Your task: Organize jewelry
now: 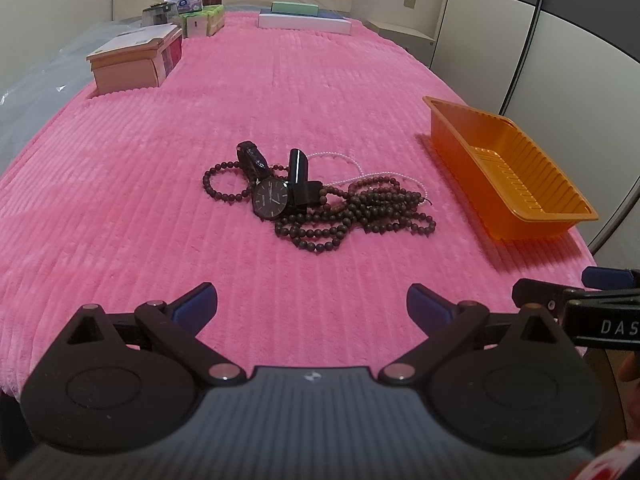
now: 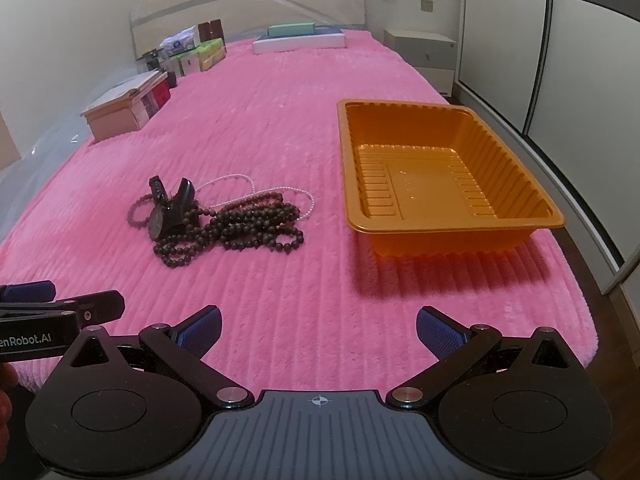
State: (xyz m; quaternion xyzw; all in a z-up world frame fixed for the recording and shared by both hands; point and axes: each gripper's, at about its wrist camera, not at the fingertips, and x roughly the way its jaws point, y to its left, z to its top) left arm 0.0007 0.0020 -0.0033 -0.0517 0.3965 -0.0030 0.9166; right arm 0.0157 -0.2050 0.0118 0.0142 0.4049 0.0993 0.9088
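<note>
A heap of jewelry lies on the pink blanket [image 1: 160,200]: a black watch [image 1: 271,198] [image 2: 157,220], dark wooden bead strings [image 1: 360,216] [image 2: 248,224], a small dark bead bracelet [image 1: 216,184] and a thin white pearl string [image 1: 340,157] [image 2: 236,179]. An empty orange plastic tray [image 1: 516,184] [image 2: 436,184] stands to the right of the heap. My left gripper [image 1: 312,308] is open and empty, near the bed's front edge, short of the heap. My right gripper [image 2: 318,330] is open and empty, short of the tray and heap.
Cardboard boxes [image 1: 132,60] [image 2: 124,108] and tissue packs [image 1: 202,20] stand at the far left of the bed. Flat boxes [image 1: 304,20] [image 2: 300,38] lie at the head. A nightstand [image 2: 424,56] and wardrobe doors [image 2: 580,80] are on the right.
</note>
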